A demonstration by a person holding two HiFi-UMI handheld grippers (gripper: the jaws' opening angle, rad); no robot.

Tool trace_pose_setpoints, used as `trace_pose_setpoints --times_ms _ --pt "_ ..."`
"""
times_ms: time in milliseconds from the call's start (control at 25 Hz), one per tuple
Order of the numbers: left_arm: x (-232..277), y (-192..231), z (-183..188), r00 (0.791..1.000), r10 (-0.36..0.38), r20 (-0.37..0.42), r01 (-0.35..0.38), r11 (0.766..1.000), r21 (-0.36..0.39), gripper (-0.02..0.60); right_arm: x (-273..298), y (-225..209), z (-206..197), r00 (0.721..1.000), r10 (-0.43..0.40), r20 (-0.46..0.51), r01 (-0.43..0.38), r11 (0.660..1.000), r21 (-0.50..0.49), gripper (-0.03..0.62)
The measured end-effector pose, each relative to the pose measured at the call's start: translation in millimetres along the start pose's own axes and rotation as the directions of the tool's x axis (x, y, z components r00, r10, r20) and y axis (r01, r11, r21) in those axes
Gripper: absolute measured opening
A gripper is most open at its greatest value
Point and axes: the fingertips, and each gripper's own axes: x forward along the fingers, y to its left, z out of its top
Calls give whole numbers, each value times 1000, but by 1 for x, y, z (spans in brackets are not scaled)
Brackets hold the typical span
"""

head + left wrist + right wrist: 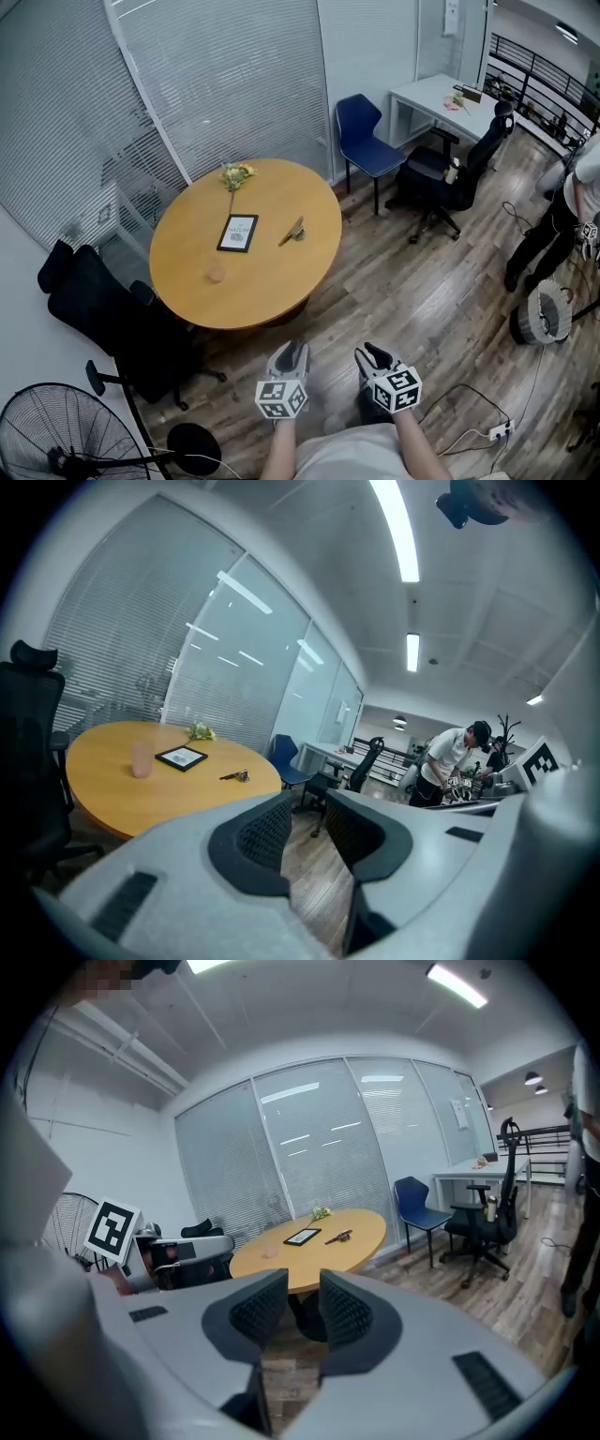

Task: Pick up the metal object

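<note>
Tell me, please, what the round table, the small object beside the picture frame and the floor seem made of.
Round table: wood or wood-look laminate, smooth, slightly glossy; even honey colour with soft reflections.
Small object: too small to tell; dark and brownish, possibly metal.
Floor: wood-look planks, matte; board seams and grey-brown grain show.

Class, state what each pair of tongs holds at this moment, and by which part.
Nothing is held. The left tongs and the right tongs both stand open and empty; the metal object lies on the round table.
</note>
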Motion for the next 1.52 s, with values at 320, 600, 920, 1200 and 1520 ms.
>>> trace_pose_setpoints --times_ms 320,600,920,1200,1520 --pt "40 14 12 999 29 -17 -29 1000 0 160 48 -15 25 997 69 -39 -70 997 -20 123" --pt "82 9 25 998 55 -28 -54 998 32 178 78 -42 47 989 143 -48 -144 989 -25 129" --pt "132 -4 34 997 82 -12 -81 997 17 178 108 -79 70 973 224 -58 -226 974 -27 132" --pt "164 -15 34 992 123 -6 -123 992 -3 178 122 -119 83 966 249 -66 -251 968 -20 140" --pt "164 -12 17 979 198 -45 -199 980 -17 178 127 -162 76 972 228 -60 -224 972 76 140"
